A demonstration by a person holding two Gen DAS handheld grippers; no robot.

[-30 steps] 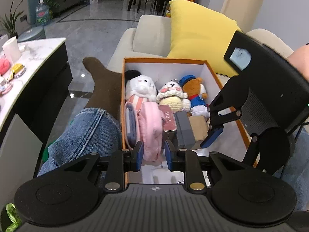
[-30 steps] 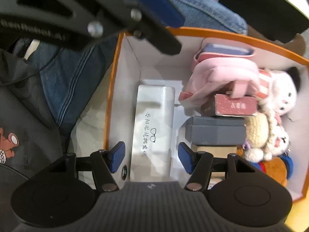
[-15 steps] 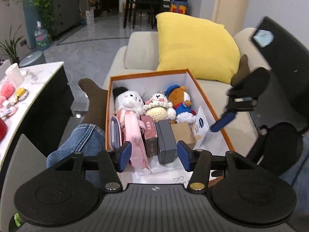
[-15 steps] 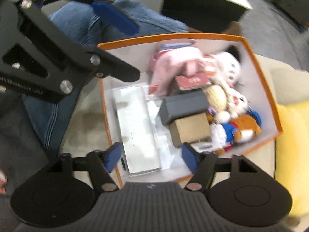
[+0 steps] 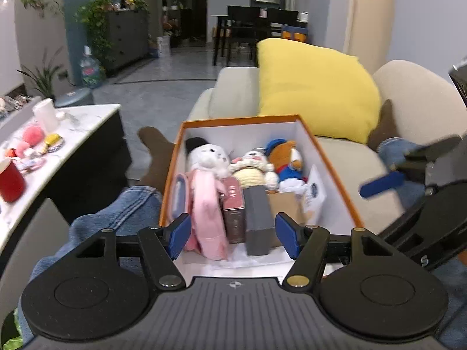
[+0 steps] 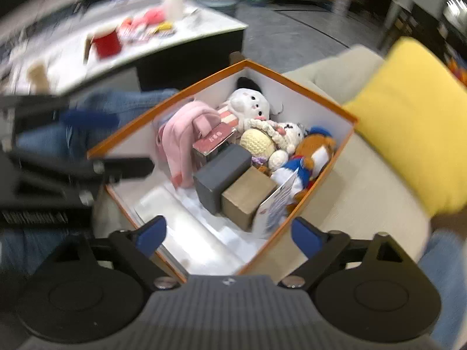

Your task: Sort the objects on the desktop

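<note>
Left claw (image 5: 233, 234) opening, now clear of pink pouch (image 5: 207, 213); right claw (image 6: 229, 236) opening, backed off box (image 6: 303, 87).

Right wrist view smeared by motion blur: the table (image 6: 140, 46) and the items on it, red cup (image 6: 106, 43) included, cannot be made out in detail. Lettering on the red box (image 6: 214, 140) is unreadable. The left gripper (image 6: 87, 145) is cut off by the left edge. In the left wrist view, the right gripper (image 5: 382, 188) is blurred and clipped at the right edge.
</note>
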